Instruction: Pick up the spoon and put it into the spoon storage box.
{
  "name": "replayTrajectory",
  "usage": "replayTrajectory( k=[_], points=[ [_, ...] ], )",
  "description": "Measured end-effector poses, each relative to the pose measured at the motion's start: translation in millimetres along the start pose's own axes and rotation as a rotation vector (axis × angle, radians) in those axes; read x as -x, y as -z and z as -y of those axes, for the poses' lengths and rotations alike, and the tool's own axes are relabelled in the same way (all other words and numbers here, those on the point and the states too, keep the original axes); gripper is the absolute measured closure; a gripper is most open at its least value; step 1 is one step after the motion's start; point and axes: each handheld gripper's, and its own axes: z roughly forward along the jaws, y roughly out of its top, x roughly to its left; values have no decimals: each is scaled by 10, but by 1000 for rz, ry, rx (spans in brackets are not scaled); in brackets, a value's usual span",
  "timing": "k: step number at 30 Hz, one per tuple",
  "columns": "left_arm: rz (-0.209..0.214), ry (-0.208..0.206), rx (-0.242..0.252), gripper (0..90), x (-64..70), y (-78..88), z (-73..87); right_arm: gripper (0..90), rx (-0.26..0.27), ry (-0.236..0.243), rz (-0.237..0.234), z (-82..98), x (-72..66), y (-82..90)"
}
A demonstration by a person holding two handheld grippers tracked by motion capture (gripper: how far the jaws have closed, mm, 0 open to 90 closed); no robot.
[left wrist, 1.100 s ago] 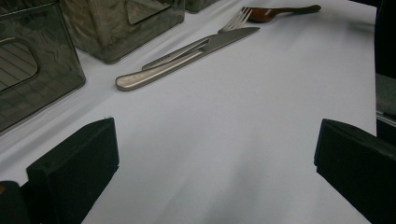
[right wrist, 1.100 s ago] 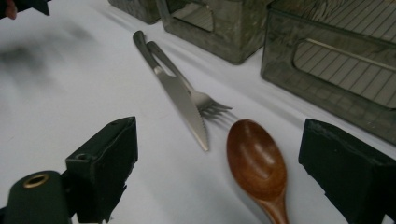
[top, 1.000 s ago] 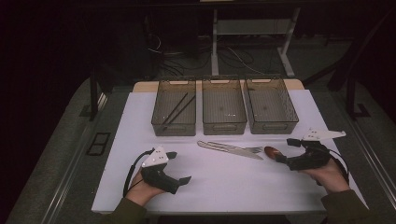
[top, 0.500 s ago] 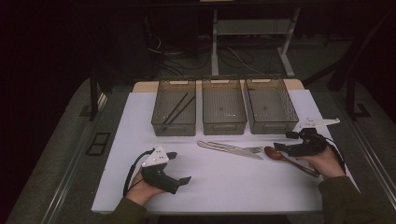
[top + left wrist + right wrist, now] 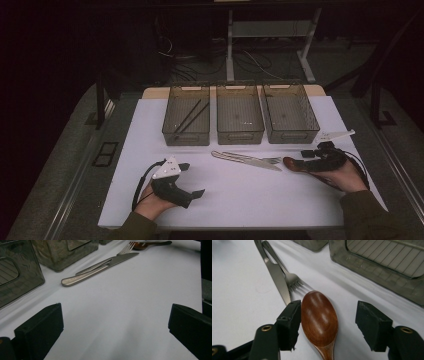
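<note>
A brown wooden spoon (image 5: pixel 290 162) lies on the white table at the right, with its bowl (image 5: pixel 319 317) between the jaws of my right gripper (image 5: pixel 303 161). The jaws have just been closing. In the right gripper view my right gripper (image 5: pixel 328 323) has its left pad against the bowl's edge while the right pad stands apart from it, so it is open. A steel knife (image 5: pixel 245 159) and fork (image 5: pixel 290 277) lie together just left of the spoon. My left gripper (image 5: pixel 194 179) rests at the front left, and in its own view my left gripper (image 5: pixel 115 330) is wide open over bare table.
Three clear bins stand in a row at the back: the left bin (image 5: pixel 170 132) holds dark chopsticks (image 5: pixel 191 116), with the middle bin (image 5: pixel 240 136) and right bin (image 5: pixel 292 135) beside it. The white table top (image 5: pixel 240 205) ends close in front of both hands.
My right gripper has shifted left and sunk down around the spoon's bowl, and its jaws have narrowed. The left gripper, knife and fork have not moved.
</note>
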Motion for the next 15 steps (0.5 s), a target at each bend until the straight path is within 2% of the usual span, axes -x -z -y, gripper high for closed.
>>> replayTrajectory(
  k=[15],
  points=[
    [-3, 4, 1, 0, -4, 12, 0, 495, -54, 32, -3, 33, -38, -76]
  ],
)
